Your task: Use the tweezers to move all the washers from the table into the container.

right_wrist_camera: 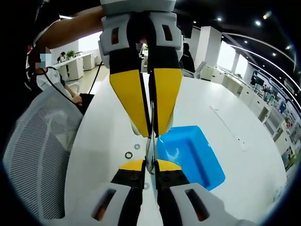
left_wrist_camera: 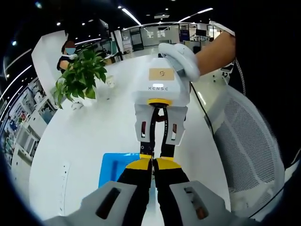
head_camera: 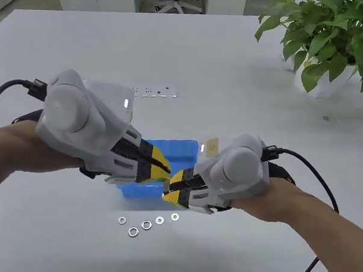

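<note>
Over the blue container [head_camera: 177, 149] my two grippers meet tip to tip. The left gripper [head_camera: 163, 169] comes in from the left and the right gripper [head_camera: 172, 194] from the right. In the right gripper view the thin metal tweezers [right_wrist_camera: 151, 151] run from my right gripper [right_wrist_camera: 150, 166], shut on them, up between the left gripper's yellow pads [right_wrist_camera: 129, 96], which are also closed on them. Several washers [head_camera: 146, 225] lie in a loose row on the white table in front of the container. Two washers [right_wrist_camera: 128, 155] lie left of the container [right_wrist_camera: 190, 153].
A potted plant [head_camera: 327, 33] stands at the table's far right. A white power strip [head_camera: 155, 92] lies behind the container. A mesh chair [right_wrist_camera: 33, 155] stands beside the table. Black cables trail from both grippers. The white tabletop [head_camera: 226, 62] is broad.
</note>
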Demonstrator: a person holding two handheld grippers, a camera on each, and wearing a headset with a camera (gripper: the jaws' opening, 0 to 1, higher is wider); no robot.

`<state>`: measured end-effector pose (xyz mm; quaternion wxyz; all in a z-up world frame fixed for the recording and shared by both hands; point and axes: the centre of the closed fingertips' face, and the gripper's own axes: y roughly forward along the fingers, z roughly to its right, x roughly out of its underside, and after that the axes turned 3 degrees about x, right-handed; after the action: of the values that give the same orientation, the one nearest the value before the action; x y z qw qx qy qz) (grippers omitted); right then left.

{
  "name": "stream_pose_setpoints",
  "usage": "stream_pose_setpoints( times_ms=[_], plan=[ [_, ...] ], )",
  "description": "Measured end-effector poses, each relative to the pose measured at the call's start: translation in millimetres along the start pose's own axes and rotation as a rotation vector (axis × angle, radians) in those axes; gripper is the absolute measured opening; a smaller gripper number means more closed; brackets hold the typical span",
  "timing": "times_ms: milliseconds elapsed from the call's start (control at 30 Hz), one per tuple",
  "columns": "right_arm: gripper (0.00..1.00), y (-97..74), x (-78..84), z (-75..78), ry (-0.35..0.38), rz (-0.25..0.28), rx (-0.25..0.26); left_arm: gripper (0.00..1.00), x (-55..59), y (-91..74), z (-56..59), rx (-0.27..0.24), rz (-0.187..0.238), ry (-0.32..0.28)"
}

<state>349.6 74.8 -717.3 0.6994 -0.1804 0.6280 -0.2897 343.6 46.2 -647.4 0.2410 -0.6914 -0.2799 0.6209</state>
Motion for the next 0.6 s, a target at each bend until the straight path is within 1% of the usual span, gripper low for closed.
stream_pose_setpoints(
  times_ms=[300,600],
  plan=[
    [0.09,5.8,-5.3,18.7,-0.001,0.011,0.009,0.06,2.2,-4.0,-18.2,-0.01,-0.009,0.013],
    [0.1,15.1,-4.5,37.4,0.0,0.014,0.01,0.06,9.3,-2.7,-37.2,-0.019,-0.011,0.01]
  ],
)
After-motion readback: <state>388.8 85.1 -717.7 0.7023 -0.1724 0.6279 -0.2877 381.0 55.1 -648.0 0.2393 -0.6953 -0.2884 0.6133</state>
